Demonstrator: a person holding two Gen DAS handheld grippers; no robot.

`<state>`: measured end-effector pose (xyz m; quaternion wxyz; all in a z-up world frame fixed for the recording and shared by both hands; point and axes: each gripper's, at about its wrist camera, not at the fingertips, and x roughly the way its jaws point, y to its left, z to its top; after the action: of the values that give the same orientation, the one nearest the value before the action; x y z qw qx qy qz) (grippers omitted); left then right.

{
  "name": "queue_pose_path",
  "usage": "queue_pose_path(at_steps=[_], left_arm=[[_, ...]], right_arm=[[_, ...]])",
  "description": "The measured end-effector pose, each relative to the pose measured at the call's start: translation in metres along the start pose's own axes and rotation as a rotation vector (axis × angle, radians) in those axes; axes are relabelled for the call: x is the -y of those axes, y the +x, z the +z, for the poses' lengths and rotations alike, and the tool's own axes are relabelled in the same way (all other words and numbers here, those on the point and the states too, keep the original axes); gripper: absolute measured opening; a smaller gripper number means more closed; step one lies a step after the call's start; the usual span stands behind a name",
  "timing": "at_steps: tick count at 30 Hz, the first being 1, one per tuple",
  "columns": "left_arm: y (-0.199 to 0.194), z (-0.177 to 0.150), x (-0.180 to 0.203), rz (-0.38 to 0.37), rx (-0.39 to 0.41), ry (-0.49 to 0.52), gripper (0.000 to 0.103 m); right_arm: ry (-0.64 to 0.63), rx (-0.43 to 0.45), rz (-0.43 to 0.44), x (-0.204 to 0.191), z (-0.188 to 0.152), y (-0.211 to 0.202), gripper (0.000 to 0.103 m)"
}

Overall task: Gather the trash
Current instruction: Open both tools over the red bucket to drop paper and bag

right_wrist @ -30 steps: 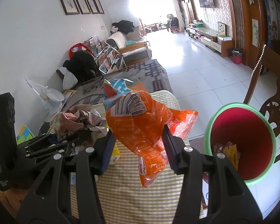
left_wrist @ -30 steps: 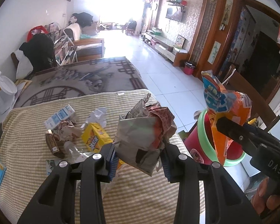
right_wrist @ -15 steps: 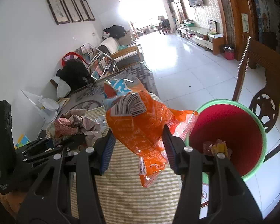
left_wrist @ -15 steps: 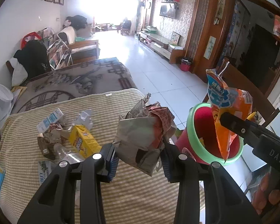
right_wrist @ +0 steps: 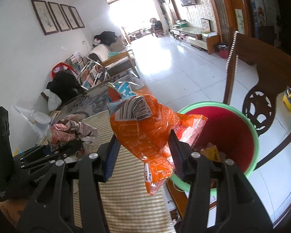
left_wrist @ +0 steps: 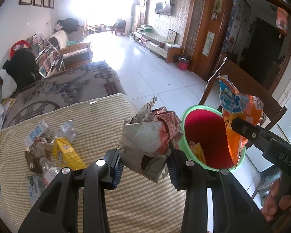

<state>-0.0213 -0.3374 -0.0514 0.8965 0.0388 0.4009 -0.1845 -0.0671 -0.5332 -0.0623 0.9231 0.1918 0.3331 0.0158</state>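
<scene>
Bin [right_wrist: 252, 134], red with green rim, sits just off the bench [left_wrist: 110, 116] edge, ahead-right of both tongs. Right tongs [right_wrist: 143, 155], clamped on the orange snack bag [right_wrist: 145, 132], are nearer; bag's long axis hangs down, tail at the rim. Left tongs [left_wrist: 143, 167] grip the crumpled paper wad [left_wrist: 147, 137], just left of the rim.

left gripper [left_wrist: 144, 171] | crumpled paper [left_wrist: 147, 139] carried to bin [left_wrist: 186, 114] rim | right gripper [right_wrist: 142, 155] | orange wrapper [right_wrist: 145, 128] nearer bin
</scene>
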Motion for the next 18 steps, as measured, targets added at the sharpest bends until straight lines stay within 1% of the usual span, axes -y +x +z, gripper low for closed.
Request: queue_pose_path(at_steps=[6, 12, 15, 18], left_arm=[[0.019, 0.013, 0.03, -0.062, -0.007, 0.026, 0.036], [0.045, 0.022, 0.067, -0.159, -0.034, 0.057, 0.036], [0.058, 0.025, 0.083, -0.2, -0.053, 0.071, 0.036], [0.07, 0.029, 0.096, -0.219, -0.061, 0.082, 0.036]], right_arm=[[0.044, 0.018, -0.069, 0.039, 0.003, -0.011, 0.048], [0.107, 0.029, -0.146, 0.079, 0.003, -0.021, 0.048], [0.127, 0.028, -0.172, 0.094, 0.002, -0.024, 0.048], [0.14, 0.026, -0.185, 0.102, 0.001, -0.022, 0.048]])
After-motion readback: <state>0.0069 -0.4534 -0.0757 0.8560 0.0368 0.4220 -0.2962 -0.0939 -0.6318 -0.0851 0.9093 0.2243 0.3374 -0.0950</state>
